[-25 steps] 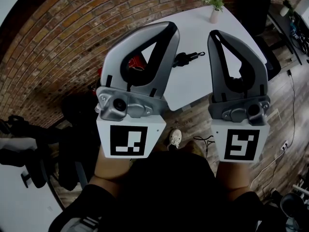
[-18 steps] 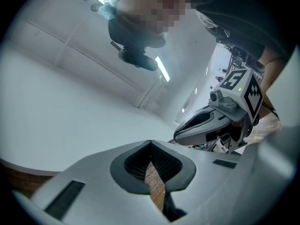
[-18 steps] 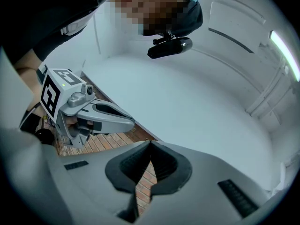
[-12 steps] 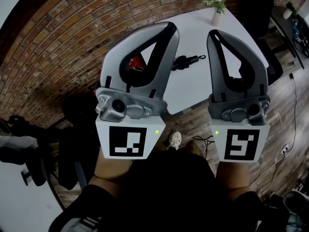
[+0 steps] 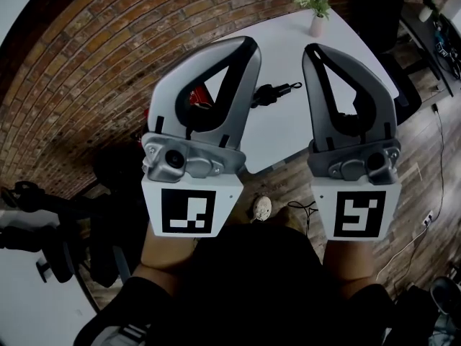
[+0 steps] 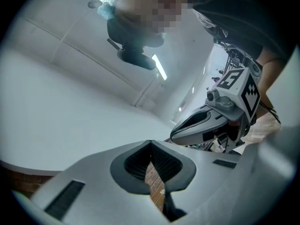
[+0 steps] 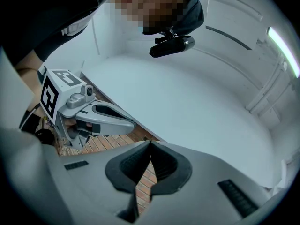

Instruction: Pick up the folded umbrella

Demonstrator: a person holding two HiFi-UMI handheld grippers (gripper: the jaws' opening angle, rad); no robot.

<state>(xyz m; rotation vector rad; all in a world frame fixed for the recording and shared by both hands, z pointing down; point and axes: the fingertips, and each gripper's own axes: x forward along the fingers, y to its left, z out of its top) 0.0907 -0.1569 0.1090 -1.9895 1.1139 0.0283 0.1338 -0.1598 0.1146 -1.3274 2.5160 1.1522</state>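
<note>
The grey left gripper [image 5: 247, 45] and grey right gripper [image 5: 311, 50] are each closed on nothing and held side by side with tips raised, likely a carrying posture for the approach. Between and beyond them, the black folded umbrella [image 5: 268, 92] lies untouched on the white desk [image 5: 284, 128], well short of the white flower vase [image 5: 317, 24].

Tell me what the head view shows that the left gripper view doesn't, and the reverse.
Only the head view: the folded umbrella lying on the white table, a vase of flowers, wooden floor. Only the left gripper view: the ceiling, its light strip, the head camera from below. Both: the left tool, shut and empty, the right tool, the brick wall.
</note>
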